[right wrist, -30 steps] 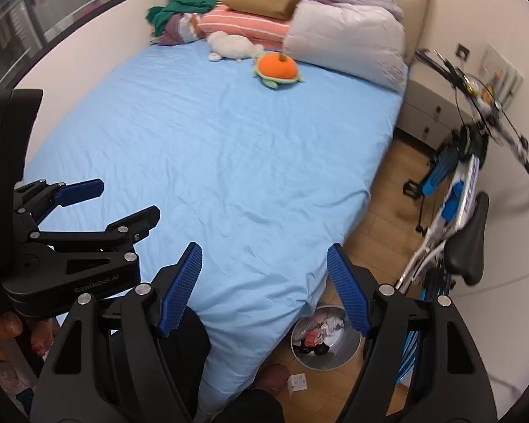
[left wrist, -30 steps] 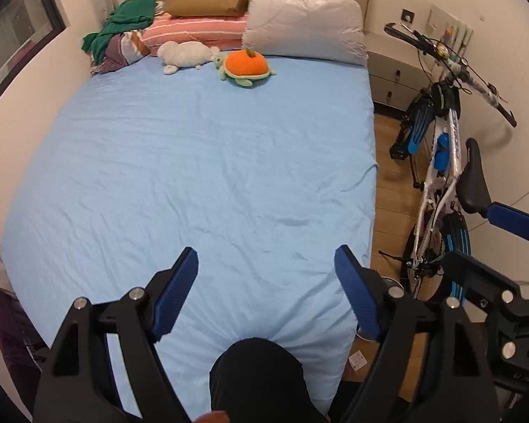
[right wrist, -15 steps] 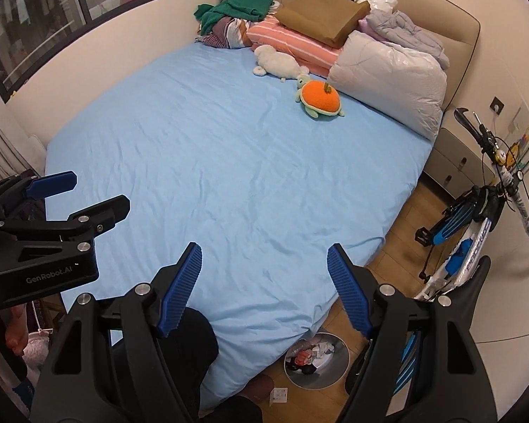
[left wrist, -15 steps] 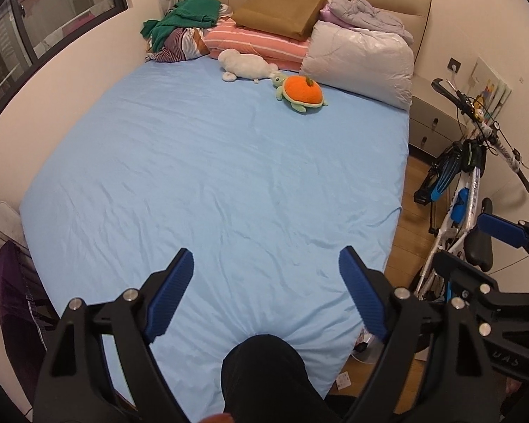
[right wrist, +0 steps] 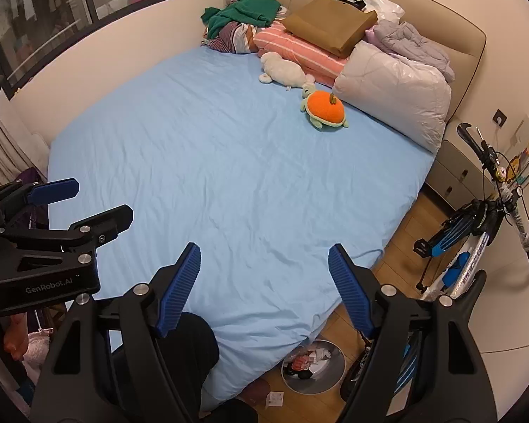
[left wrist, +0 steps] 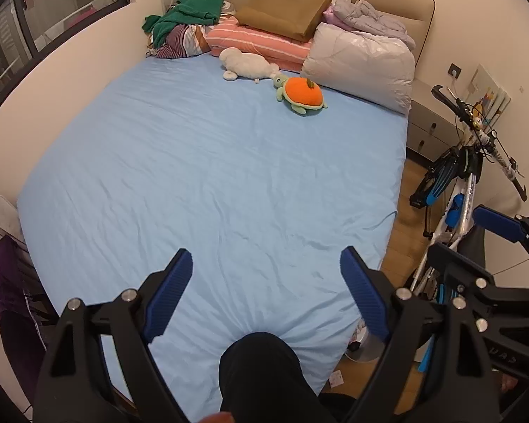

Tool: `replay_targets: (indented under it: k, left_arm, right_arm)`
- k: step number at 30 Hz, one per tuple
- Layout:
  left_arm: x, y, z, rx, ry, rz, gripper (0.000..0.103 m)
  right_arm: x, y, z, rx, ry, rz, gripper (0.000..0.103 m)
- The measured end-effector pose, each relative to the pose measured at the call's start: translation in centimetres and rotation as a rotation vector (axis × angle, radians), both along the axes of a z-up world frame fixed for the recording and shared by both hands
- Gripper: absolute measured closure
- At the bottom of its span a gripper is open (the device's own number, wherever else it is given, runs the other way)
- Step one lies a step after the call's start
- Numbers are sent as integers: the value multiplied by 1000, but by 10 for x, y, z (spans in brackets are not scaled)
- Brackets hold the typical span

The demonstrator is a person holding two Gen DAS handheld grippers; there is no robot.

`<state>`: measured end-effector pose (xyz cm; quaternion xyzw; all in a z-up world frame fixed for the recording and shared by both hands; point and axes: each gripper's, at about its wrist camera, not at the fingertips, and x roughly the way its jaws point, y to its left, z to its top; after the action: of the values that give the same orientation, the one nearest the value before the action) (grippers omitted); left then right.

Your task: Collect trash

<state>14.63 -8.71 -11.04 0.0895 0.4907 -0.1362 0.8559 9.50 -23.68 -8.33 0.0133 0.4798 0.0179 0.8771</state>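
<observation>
Left gripper point(left wrist: 266, 278): spread wide, nothing held, above the foot edge of the bed point(left wrist: 211, 176). Right gripper point(right wrist: 264, 275): spread wide, nothing held, over the foot corner. Trash bin point(right wrist: 314, 366): on the floor just beside that corner, partly hidden under the overhanging sheet and behind a finger; contents indistinct. Paper scrap point(right wrist: 275, 399): on the floor beside the bin. Bicycle point(right wrist: 476, 246): cut off at the right.

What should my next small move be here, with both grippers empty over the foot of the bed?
Probably lower the right gripper toward the small white scrap on the wooden floor beside the trash bin. Both it and the left gripper are open and hold nothing, the blue sheet shows no litter, and that scrap lies outside the bin, nearer the right side.
</observation>
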Motion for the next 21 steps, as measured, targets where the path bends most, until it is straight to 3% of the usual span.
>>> replay_targets:
  k: [21]
  left_arm:
    - [4,11,5,-18,2,9,17]
  right_arm:
    - [9,6,2,-10,3,-16,30]
